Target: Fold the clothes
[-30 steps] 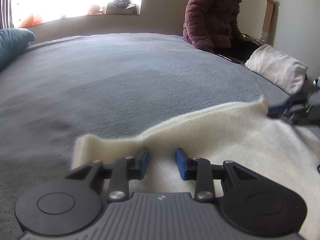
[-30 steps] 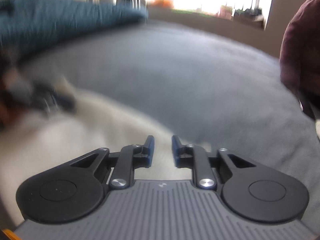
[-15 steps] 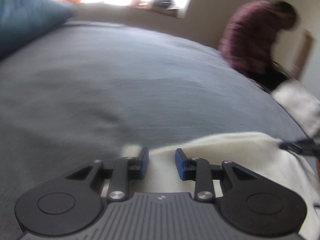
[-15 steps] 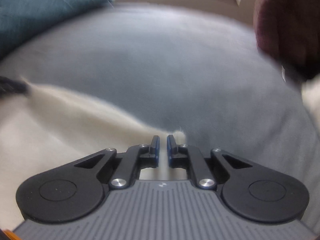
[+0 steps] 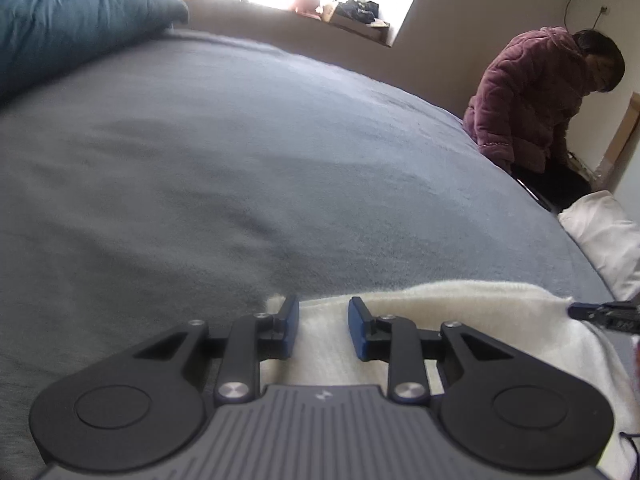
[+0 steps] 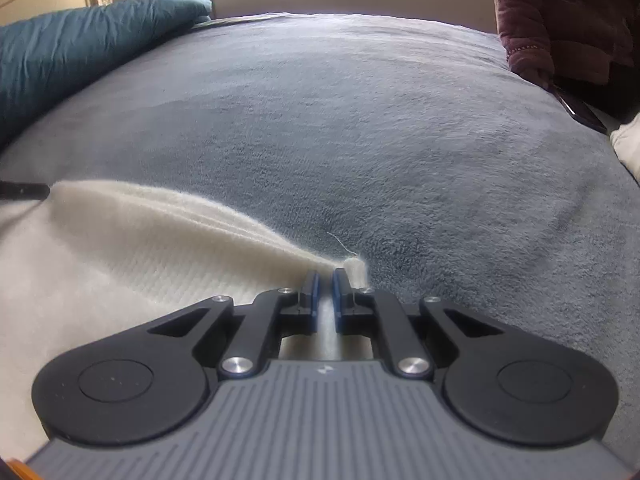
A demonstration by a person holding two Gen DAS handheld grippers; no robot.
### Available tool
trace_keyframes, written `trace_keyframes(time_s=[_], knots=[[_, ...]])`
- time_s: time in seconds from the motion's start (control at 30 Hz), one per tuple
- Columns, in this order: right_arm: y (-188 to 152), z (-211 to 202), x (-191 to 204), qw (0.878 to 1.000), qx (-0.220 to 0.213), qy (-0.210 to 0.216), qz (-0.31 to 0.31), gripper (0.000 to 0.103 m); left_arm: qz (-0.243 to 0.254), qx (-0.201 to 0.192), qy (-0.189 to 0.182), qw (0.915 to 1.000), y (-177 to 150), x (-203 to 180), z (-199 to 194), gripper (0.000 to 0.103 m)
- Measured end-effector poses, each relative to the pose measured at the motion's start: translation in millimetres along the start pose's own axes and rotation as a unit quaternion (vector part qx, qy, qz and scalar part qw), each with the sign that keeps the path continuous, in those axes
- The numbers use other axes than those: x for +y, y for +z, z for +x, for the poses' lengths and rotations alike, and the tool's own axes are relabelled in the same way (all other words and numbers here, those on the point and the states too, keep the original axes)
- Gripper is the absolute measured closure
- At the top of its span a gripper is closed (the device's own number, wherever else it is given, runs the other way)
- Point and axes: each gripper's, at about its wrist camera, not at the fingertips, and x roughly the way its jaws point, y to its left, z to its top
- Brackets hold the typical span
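Note:
A cream knitted garment (image 5: pixel 472 320) lies on the grey bed cover (image 5: pixel 240 152). My left gripper (image 5: pixel 323 326) is open, its blue pads on either side of the garment's far left corner. My right gripper (image 6: pixel 325 292) is shut on the garment's far right corner (image 6: pixel 354 270), and the cloth (image 6: pixel 140 248) stretches away to the left. The tip of the right gripper shows at the right edge of the left wrist view (image 5: pixel 600 314). The tip of the left gripper shows at the left edge of the right wrist view (image 6: pixel 24 191).
A teal duvet (image 5: pixel 68 20) is bunched at the far left of the bed. A person in a maroon jacket (image 5: pixel 532 92) sits at the far right edge. A white pillow (image 5: pixel 604 228) lies at the right. A window sill with clutter (image 5: pixel 352 12) runs behind the bed.
My right gripper has closed on the garment's corner. My left gripper has moved up to the garment's left corner and stays open. Both views have swung toward the duvet side.

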Motion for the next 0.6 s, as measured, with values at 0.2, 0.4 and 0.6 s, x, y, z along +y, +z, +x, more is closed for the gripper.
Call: trace_keyframes(time_s=[0.2, 0.4, 0.6], knots=[[22, -54, 19, 0.999, -0.035, -0.017, -0.028, 0.096, 0.081, -0.062, 0.027, 0.9944, 13, -28, -56, 0.068], [19, -82, 62, 0.996, -0.022, 0.033, -0.083, 0.096, 0.162, -0.023, -0.038, 0.9858, -7, -68, -83, 0.066], [-11, -35, 70, 0.991, 0.073, -0.003, -0.114, 0.098, 0.2, 0.068, -0.004, 0.9774, -59, -71, -32, 0.066]])
